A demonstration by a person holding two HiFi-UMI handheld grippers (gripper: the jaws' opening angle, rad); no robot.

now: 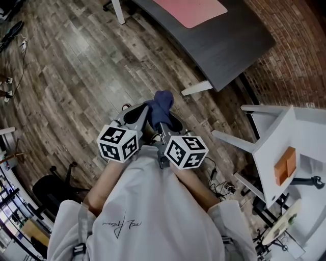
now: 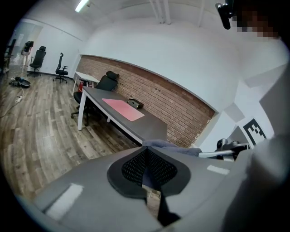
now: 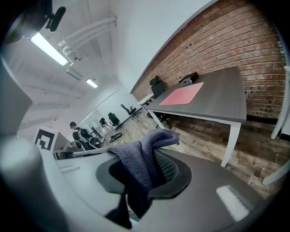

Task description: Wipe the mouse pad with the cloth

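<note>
The person stands over a wood plank floor (image 1: 76, 66) with both tongs held close in front of a light shirt (image 1: 153, 214), side by side near the middle of the head view.

The right tongs (image 1: 162, 125) are closed on a dark blue cloth (image 1: 162, 102). In the right gripper view the cloth (image 3: 136, 158) is pinched between the black mesh pads of the right tongs (image 3: 140, 170); it bunches up above them and flops over toward 1 o'clock, with a tail hanging down through the gap below.

The left tongs (image 1: 138, 114) lie just beside the right ones, at their 9 o'clock. In the left gripper view the left tongs (image 2: 146, 156) have their pads pressed together with nothing between them. The cloth (image 2: 174, 147) shows just beyond them at about 1 o'clock.

The pink mouse pad (image 1: 191, 10) lies on a dark bench (image 1: 229, 41) at 12 to 1 o'clock in the head view, well apart from both tongs and the cloth. The right gripper view shows the mouse pad (image 3: 183, 95) flat on the bench (image 3: 222, 99), which runs along a brick wall (image 3: 235, 41).

At 3 to 4 o'clock in the head view, an orange block (image 1: 285, 165) rests on a white table (image 1: 305, 137).
</note>
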